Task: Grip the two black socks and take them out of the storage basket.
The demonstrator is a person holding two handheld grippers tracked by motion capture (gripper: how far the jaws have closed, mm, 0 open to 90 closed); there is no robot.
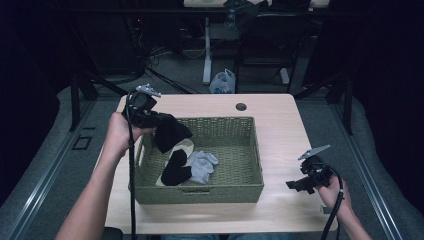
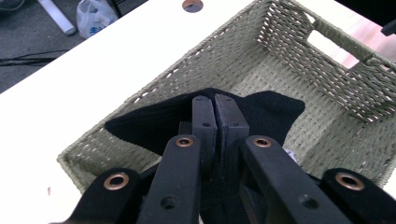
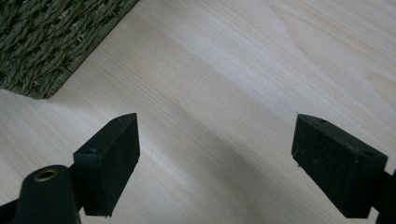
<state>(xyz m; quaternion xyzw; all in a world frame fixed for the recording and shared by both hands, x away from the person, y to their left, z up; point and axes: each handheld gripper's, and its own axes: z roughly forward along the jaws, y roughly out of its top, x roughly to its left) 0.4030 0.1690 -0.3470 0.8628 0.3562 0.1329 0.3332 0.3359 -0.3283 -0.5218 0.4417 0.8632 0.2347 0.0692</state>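
Black sock (image 1: 171, 131): pinched in left gripper (image 1: 159, 120), hanging over basket's (image 1: 200, 192) left rear corner, toe end dangling inside.
left gripper view: jaws pressed together on sock (image 2: 261, 109), cloth spreads both sides of the tips; basket wall (image 2: 327, 70) below.
left grip: tight, holding sock, no gap seen.
right gripper (image 1: 296, 185): parked over bare table (image 1: 280, 130), right of basket, near front corner.
right jaws: wide apart, nothing between; pads (image 3: 116, 154) above wood grain (image 3: 224, 93), basket corner (image 3: 42, 46) at upper left.
other items in basket: second black sock (image 1: 176, 167), grey sock (image 1: 202, 165), pale one (image 1: 184, 147) partly under them; all on basket floor.
step (judged): lifting one sock out of basket.
how to do it well: keep jaws clamped, lift straight until the dangling end clears the rim, then carry sideways; dragging low risks snagging on the weave or tipping the basket.
grip point: near one end of sock, so expect swing; move slowly.
right hand tip: stays free, could steady the basket rim if it shifts, or take the loose end.
risk: thin knit may slip if the squeeze eases.
progress (judged): early, three items left inside.
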